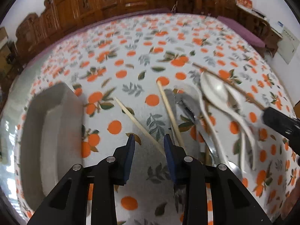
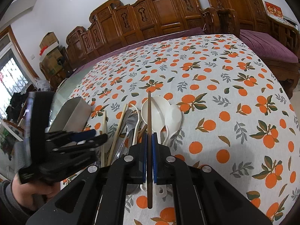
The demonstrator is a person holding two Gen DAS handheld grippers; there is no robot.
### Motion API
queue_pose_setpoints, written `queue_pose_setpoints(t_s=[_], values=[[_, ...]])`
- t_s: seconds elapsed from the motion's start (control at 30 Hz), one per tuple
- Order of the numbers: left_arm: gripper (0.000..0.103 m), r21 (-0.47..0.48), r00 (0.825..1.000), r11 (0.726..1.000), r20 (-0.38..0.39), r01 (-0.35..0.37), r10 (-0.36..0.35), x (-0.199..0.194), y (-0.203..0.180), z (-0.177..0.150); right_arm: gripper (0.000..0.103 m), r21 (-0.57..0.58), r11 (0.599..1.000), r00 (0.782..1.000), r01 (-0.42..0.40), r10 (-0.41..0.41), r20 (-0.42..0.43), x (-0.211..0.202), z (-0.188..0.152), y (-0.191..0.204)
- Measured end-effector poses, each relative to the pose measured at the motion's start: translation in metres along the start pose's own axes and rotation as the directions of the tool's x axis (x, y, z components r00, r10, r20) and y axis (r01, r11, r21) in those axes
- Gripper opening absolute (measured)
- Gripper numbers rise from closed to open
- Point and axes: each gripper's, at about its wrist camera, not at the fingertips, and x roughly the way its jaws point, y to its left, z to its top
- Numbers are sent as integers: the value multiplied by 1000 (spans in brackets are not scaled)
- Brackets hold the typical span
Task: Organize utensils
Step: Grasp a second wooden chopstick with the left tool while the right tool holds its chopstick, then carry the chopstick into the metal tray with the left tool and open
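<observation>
My left gripper is open just above the tablecloth, and the near end of a pale chopstick lies between its blue pads, untouched. A second pale chopstick lies just to the right. My right gripper is shut on a dark brown chopstick, held over two white spoons and a metal spoon. In the left wrist view the right gripper holds that brown chopstick above the white spoons. The left gripper shows blurred in the right wrist view.
A grey rectangular container stands left of the utensils, also in the right wrist view. An orange-print tablecloth covers the table. A carved wooden bench runs behind it. A person's hand grips the left tool.
</observation>
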Motion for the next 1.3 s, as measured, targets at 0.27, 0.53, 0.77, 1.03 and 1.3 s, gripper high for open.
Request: queue_pose_setpoints(t_s=[0.27,0.53,0.77,1.03,1.3], values=[[4,-78,998,996,-25,47,-49,10,12,0,6,-6,1000,1000,1,-1,0,0,0,2],[4,-73,997,994,-16,78,-79,-1,21,0,6,-34,999,1000,6,-6,-13,4,-2,12],[4,-12,994,996,58,93,-92,-45,31,-7,6,-59,998,1000,-19,18,-15,4,-4,30],[4,12,989,995,107,99,-100,-82,68,-8,6,-139,989,999,-47,47,-1,-2,-10,73],[4,12,993,996,87,83,-84,-85,119,-9,6,-187,980,998,-62,63,4,-5,-16,102]])
